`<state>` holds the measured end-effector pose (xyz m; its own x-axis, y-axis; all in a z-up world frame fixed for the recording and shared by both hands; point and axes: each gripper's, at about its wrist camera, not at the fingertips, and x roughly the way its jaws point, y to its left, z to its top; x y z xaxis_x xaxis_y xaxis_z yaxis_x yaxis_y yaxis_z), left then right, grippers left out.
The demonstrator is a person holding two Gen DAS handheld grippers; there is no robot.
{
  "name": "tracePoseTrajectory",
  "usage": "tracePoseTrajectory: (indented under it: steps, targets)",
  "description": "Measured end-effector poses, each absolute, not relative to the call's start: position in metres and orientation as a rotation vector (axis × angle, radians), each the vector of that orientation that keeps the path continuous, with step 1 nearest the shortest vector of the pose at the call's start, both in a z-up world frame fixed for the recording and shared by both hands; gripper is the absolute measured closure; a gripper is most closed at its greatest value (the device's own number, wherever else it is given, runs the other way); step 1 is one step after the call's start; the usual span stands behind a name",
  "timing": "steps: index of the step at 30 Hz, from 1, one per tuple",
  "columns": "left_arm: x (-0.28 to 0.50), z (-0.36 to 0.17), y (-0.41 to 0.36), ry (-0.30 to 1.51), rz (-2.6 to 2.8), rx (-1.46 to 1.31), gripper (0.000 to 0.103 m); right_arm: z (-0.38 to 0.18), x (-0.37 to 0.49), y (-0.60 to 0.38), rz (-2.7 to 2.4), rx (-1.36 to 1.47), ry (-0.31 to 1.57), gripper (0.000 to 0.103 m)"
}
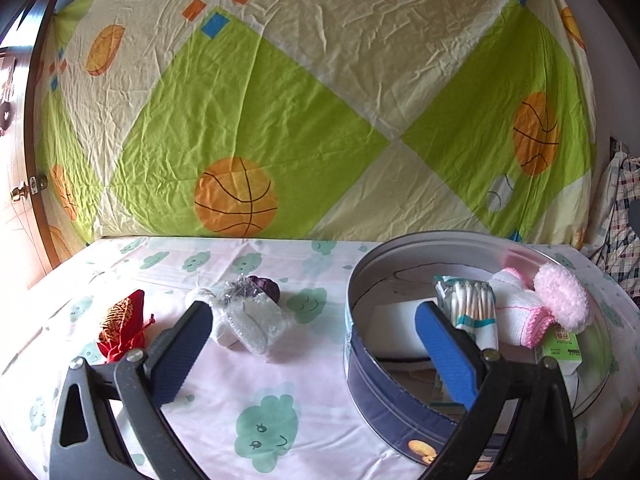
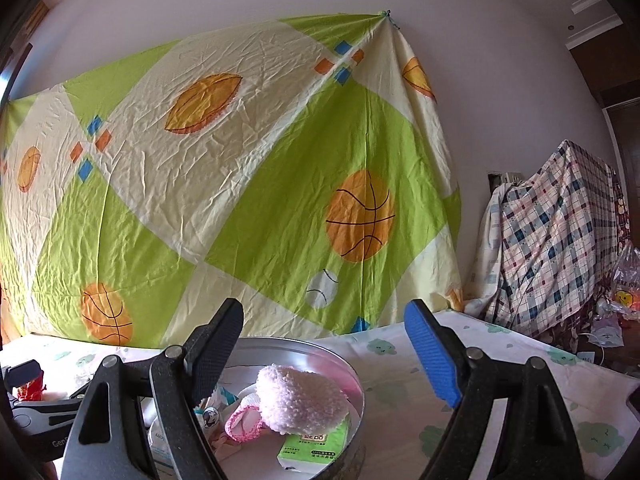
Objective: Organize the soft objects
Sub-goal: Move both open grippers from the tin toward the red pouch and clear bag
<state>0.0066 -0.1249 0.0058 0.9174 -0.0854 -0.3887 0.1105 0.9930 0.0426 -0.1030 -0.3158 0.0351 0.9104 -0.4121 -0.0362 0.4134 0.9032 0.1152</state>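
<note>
A round tin (image 1: 374, 376) stands on the table at right. It holds a pink fluffy puff (image 1: 562, 297), a white cloth with pink trim (image 1: 518, 312), a pack of cotton swabs (image 1: 472, 304), a green tissue pack (image 1: 562, 346) and a white sponge (image 1: 394, 332). My left gripper (image 1: 316, 332) is open and empty, its right finger over the tin. A clear bagged white item (image 1: 252, 320), a purple pouch (image 1: 266, 287) and a red pouch (image 1: 120, 324) lie left of the tin. My right gripper (image 2: 324, 334) is open and empty above the tin (image 2: 352, 364), with the puff (image 2: 300, 400) below.
A sheet with basketball prints (image 1: 280, 100) hangs behind the table. The tablecloth (image 1: 264, 428) has green cloud prints. A plaid cloth (image 2: 556, 240) covers furniture at right. A wooden door (image 1: 16, 200) is at far left.
</note>
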Motion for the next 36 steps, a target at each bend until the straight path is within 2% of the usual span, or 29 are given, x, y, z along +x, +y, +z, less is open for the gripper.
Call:
tracePoseTrajectory:
  steps: [12, 36]
  targets:
    - [0.002, 0.005, -0.106, 0.412, -0.128, 0.032, 0.000, 0.037, -0.120, -0.302, -0.466, 0.124, -0.025, 0.018]
    - [0.020, -0.002, -0.054, 0.514, -0.087, 0.004, 0.001, 0.031, -0.100, -0.234, -0.302, 0.183, 0.095, 0.018]
